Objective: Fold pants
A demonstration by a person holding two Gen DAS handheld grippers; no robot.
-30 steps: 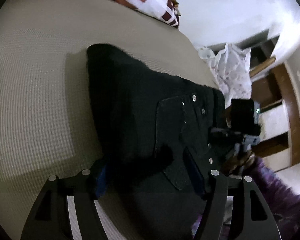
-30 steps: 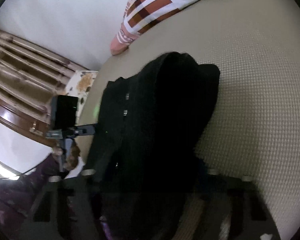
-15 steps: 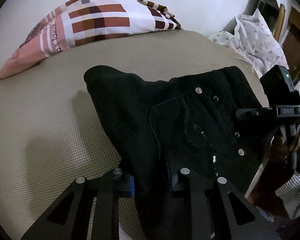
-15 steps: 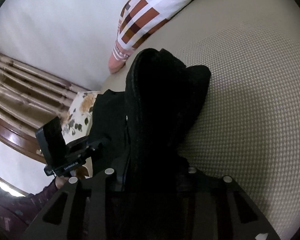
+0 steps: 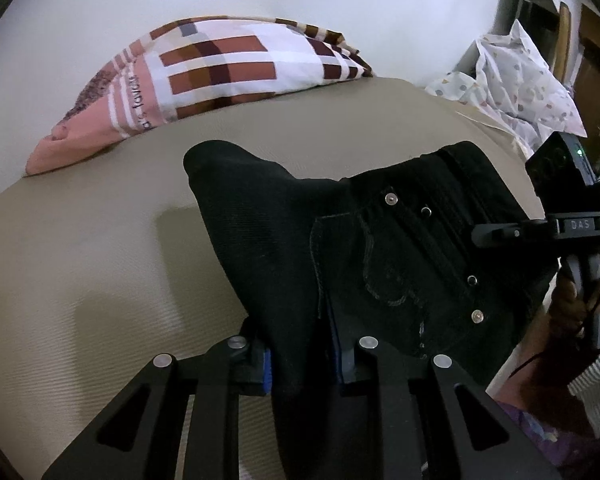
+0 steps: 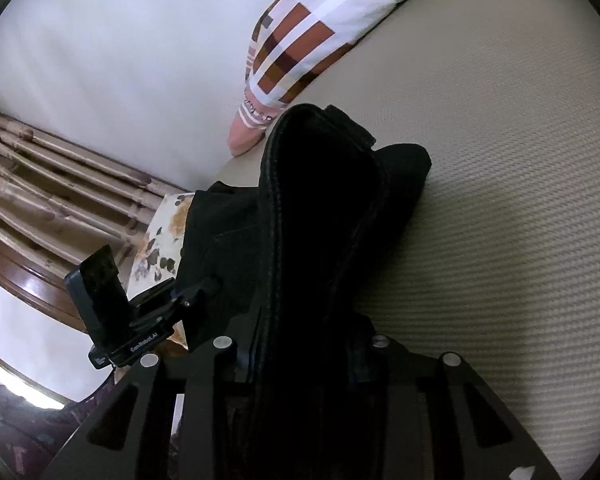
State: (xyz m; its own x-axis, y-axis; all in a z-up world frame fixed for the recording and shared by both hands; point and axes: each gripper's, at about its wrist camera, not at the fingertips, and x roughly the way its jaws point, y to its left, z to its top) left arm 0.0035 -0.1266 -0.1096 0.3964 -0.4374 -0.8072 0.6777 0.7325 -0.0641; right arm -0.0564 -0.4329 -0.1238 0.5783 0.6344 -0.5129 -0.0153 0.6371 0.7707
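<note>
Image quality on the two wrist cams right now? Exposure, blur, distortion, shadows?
Left wrist: sharp, strong fisheye bending, pants show stitching and rivets, soft shadow on the bed. Right wrist: pants crushed to near-black, little detail; window at lower left blown out; no motion blur.

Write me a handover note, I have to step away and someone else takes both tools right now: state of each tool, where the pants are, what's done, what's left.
Left tool: shut on a bunch of the black pants, near the back pocket.
Right tool: shut on a thick bundle of the same pants, along a seam edge.
Pants: on the beige mattress, partly lifted between the two tools, the far end resting on the mattress below the checked pillow.
Done: both grips taken, cloth raised.
Left: probably carry the held edge over, lay it flat, release, then smooth and finish the fold.
</note>
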